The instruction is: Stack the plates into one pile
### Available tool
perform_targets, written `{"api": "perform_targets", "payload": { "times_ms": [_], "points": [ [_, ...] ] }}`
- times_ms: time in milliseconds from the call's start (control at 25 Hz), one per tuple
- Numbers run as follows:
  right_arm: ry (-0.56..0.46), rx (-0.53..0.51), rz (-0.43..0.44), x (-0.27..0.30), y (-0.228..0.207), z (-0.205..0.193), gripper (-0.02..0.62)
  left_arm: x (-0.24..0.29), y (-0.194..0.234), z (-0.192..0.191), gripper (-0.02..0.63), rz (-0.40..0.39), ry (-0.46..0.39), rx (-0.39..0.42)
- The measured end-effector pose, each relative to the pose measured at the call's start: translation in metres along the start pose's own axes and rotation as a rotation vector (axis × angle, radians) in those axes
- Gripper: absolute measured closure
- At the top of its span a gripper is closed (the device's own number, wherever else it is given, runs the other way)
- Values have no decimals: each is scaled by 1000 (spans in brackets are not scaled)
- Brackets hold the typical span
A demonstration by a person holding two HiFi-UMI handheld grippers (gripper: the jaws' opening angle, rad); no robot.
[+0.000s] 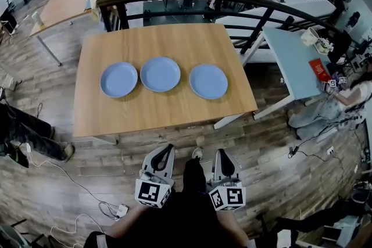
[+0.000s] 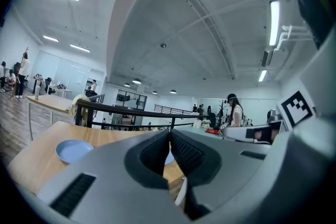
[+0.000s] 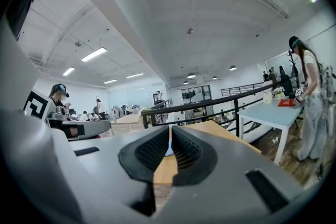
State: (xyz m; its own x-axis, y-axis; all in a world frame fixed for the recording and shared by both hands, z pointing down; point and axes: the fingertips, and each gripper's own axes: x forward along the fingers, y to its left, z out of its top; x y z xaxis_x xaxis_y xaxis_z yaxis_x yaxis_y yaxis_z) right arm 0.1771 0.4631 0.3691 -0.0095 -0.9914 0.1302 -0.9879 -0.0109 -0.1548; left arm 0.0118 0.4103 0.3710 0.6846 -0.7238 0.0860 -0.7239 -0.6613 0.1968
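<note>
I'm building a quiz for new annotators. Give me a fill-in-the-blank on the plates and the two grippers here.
The left plate, middle plate and right plate are all ___ in colour.
The wooden table holds ___ plates in all, none stacked.
The left gripper and right gripper each have jaws ___, with nothing between them.
Missing words: blue; three; shut.

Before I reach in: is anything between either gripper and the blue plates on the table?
Nothing visible. The three round blue plates lie in a row on the light wooden table, with bare tabletop in front of them. The left gripper and right gripper, both shut and empty, sit short of its near edge.
</note>
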Motion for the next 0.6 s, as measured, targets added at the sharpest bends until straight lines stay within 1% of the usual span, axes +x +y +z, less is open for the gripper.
{"api": "perform_targets", "payload": {
  "times_ms": [240, 480, 600],
  "points": [
    [-3, -1, 13, 31, -23, 9, 560, 38, 0, 2, 580, 7, 5, 15],
    [2, 12, 22, 73, -59, 16, 560, 94, 0, 0, 580, 4, 30, 14],
    [0, 8, 32, 94, -76, 26, 560, 123, -3, 7, 580, 4, 30, 16]
  ]
}}
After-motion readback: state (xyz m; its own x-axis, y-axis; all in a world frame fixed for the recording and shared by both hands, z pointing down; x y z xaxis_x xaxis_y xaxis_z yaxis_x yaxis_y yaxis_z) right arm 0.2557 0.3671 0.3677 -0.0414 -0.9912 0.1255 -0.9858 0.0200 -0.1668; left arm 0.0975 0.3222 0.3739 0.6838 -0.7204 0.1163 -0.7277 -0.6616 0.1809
